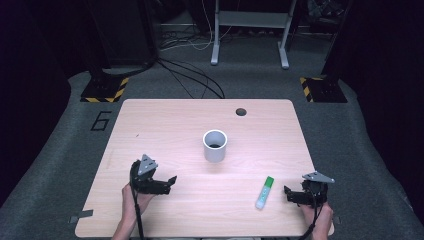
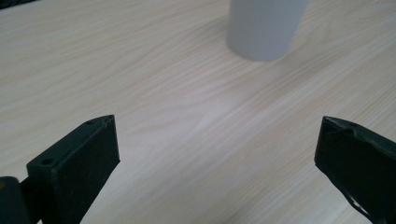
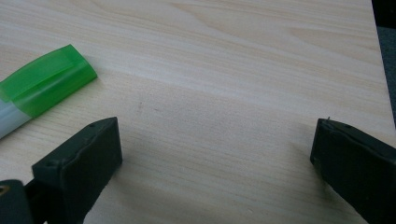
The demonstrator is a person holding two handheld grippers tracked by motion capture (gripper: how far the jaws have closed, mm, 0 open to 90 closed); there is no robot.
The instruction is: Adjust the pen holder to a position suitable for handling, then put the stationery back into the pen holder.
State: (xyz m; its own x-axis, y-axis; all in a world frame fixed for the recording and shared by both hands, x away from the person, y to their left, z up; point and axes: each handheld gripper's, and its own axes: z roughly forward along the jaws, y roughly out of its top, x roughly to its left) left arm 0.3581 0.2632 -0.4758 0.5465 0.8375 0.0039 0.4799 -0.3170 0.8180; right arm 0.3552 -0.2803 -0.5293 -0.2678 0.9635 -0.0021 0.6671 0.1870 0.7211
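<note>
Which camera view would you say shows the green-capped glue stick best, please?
The high view: the whole glue stick lies on the table, green cap pointing away, beside the right gripper. The right gripper view catches just its cap end at the left edge. The left gripper view faces the white cup instead.

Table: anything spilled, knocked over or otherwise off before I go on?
Nothing stands out. The cup stands upright mid-table, the glue stick lies flat near the right tongs, capped. No spills show.
</note>
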